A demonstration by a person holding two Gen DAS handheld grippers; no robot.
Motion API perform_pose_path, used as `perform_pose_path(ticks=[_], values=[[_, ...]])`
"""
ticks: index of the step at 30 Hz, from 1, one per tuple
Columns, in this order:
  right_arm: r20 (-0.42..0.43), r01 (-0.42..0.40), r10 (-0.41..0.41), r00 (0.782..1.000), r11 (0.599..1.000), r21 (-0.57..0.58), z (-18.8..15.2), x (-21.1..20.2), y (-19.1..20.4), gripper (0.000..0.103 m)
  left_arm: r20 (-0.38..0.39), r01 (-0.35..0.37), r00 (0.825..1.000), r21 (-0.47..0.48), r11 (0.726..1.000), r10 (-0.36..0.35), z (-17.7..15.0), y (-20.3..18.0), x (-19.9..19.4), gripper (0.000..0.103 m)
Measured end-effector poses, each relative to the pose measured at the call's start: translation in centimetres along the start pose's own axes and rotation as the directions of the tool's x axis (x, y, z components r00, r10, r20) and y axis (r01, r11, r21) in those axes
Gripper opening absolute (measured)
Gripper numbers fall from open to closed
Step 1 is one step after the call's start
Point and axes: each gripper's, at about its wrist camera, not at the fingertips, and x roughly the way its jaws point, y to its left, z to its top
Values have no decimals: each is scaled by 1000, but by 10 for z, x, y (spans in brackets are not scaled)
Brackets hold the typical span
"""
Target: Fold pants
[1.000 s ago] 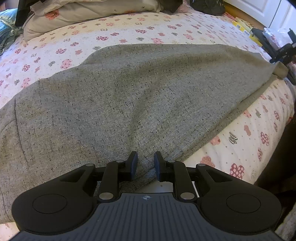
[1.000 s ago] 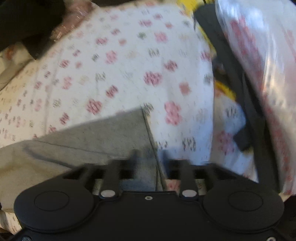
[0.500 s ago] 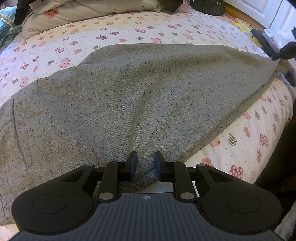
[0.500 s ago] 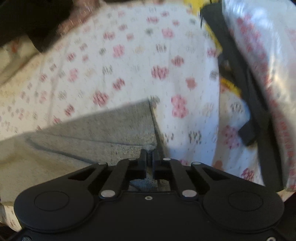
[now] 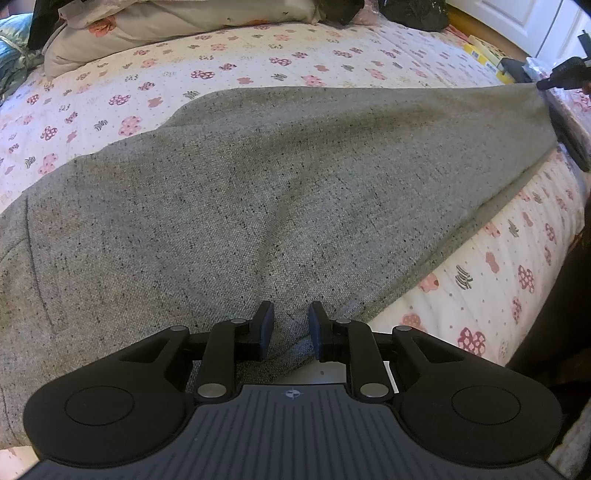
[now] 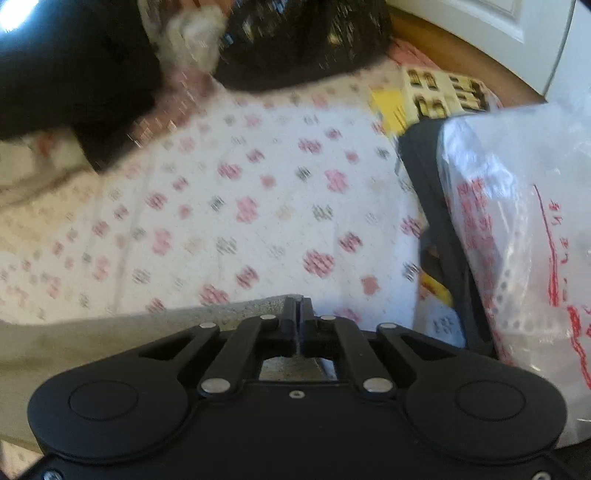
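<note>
The grey speckled pants (image 5: 258, 192) lie across the flowered bed. My left gripper (image 5: 291, 325) has its jaws a little apart around a bunched fold at the pants' near edge, gripping it. My right gripper (image 6: 299, 314) is shut on the far end of the pants (image 6: 110, 343) and holds it lifted off the sheet. In the left wrist view the right gripper (image 5: 561, 74) shows at the far right, with the cloth stretched taut up to it.
The flowered sheet (image 5: 258, 62) covers the bed. Pillows (image 5: 177, 22) and dark clothing (image 5: 413, 14) lie at the head. A clear plastic bag (image 6: 517, 240), a dark bag and yellow boxes (image 6: 436, 92) sit at the right. The bed edge (image 5: 517, 280) drops off at the right.
My right gripper shut on the pants' end and lifted it up and away, pulling the cloth taut. My left gripper stayed in place on the fold.
</note>
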Motion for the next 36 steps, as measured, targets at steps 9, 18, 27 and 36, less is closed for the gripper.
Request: perform_pose_path(ticks=[9, 18, 27, 36], values=[[-29, 188, -189, 982, 982, -23, -16, 47, 3, 35, 0, -6, 1000, 5, 1000, 6, 0, -1, 1, 21], [-134, -58, 38, 990, 987, -147, -84, 60, 66, 25, 3, -10, 1000, 3, 1000, 10, 0, -1, 0, 22], [-46, -91, 87, 995, 992, -92, -80, 30, 61, 37, 84, 57, 995, -120, 991, -47, -2, 13, -25, 22], [190, -194, 102, 976, 800, 568, -115, -8, -45, 82, 191, 61, 981, -198, 978, -22, -4, 14, -33, 23]])
